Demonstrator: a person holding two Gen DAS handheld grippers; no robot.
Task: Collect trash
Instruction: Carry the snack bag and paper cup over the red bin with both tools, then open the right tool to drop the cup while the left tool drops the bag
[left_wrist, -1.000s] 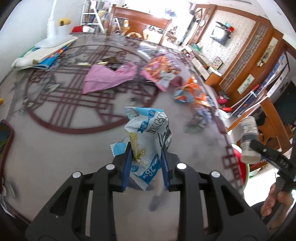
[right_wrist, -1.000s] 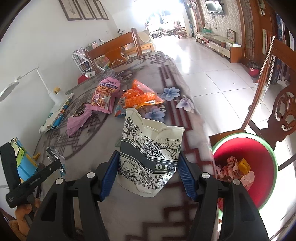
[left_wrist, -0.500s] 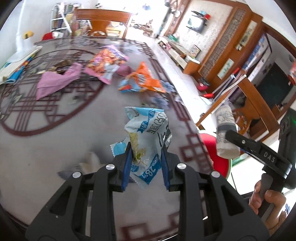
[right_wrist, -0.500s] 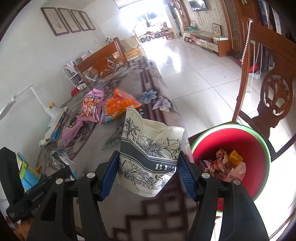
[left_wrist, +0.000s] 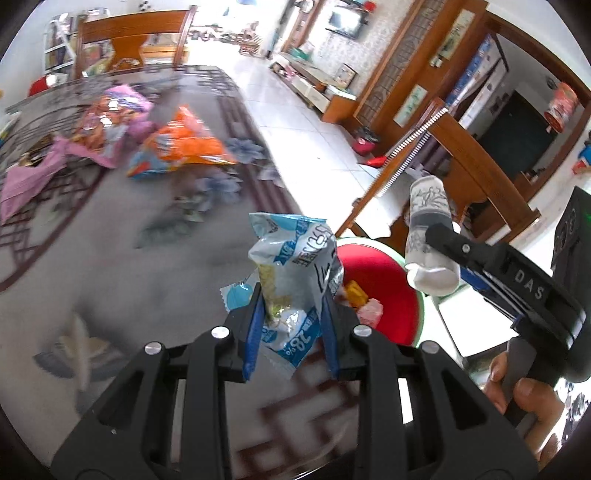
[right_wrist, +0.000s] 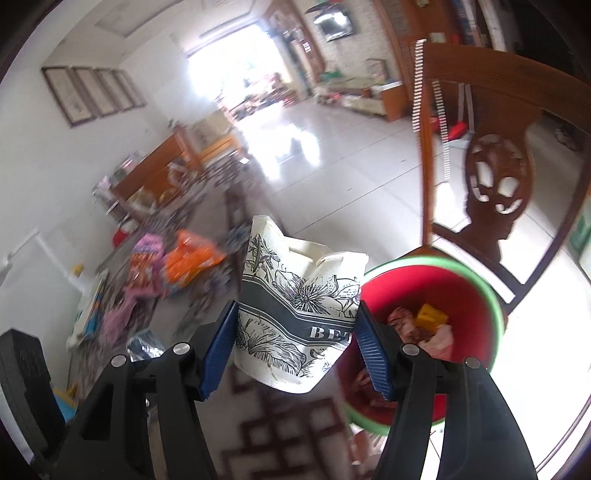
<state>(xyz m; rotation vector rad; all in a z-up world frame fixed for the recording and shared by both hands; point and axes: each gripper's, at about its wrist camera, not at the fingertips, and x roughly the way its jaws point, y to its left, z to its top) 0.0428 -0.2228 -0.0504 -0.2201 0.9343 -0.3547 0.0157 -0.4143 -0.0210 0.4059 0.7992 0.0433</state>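
While the left gripper (left_wrist: 291, 325) pinches a blue snack wrapper (left_wrist: 295, 273) and the right gripper (right_wrist: 295, 339) clamps a crumpled paper cup (right_wrist: 299, 314) (both near the red bin (right_wrist: 476, 310)), releasing early could drop them outside.

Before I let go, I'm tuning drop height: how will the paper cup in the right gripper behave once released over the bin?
The paper cup looks crushed, its rim buckled, so probably soft and light. The right gripper holds it beside the red bin, so it may drift or catch the rim.
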